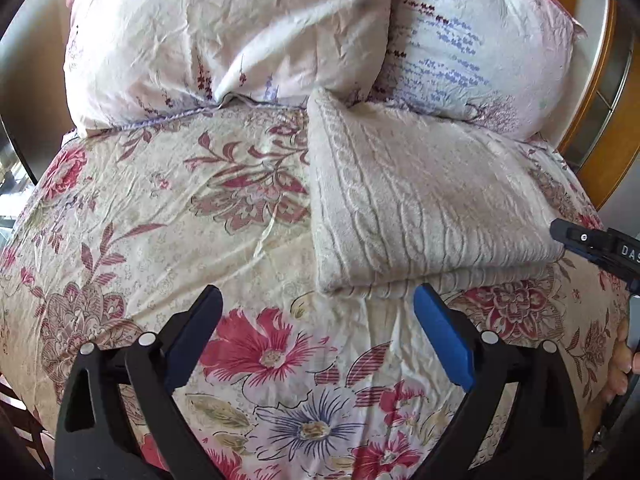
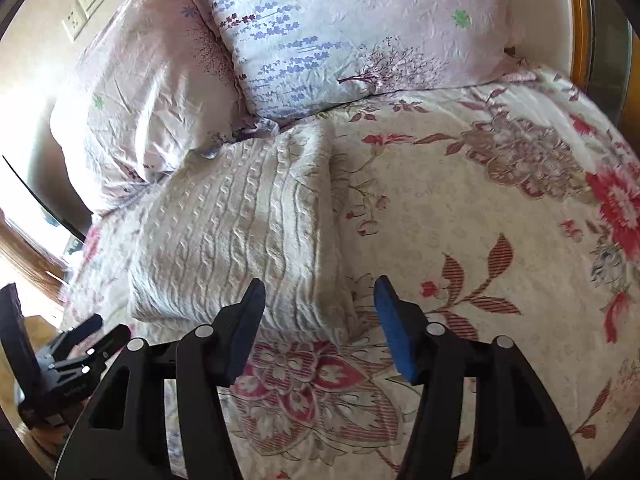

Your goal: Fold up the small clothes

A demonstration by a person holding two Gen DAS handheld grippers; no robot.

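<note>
A cream cable-knit garment [image 1: 424, 208] lies folded into a thick rectangle on the floral bedspread [image 1: 160, 208], its far edge against the pillows. It also shows in the right wrist view [image 2: 244, 232]. My left gripper [image 1: 318, 300] is open and empty, just short of the garment's near edge. My right gripper [image 2: 320, 292] is open and empty, over the garment's near right corner. The right gripper's tip shows at the right edge of the left wrist view [image 1: 600, 246]. The left gripper shows at the lower left of the right wrist view [image 2: 80, 344].
Two pale floral pillows [image 1: 224, 36] [image 1: 472, 52] lean at the head of the bed, also in the right wrist view [image 2: 352, 32]. A wooden frame [image 1: 604, 92] stands behind on the right. A wall socket plate [image 2: 86, 4] is at upper left.
</note>
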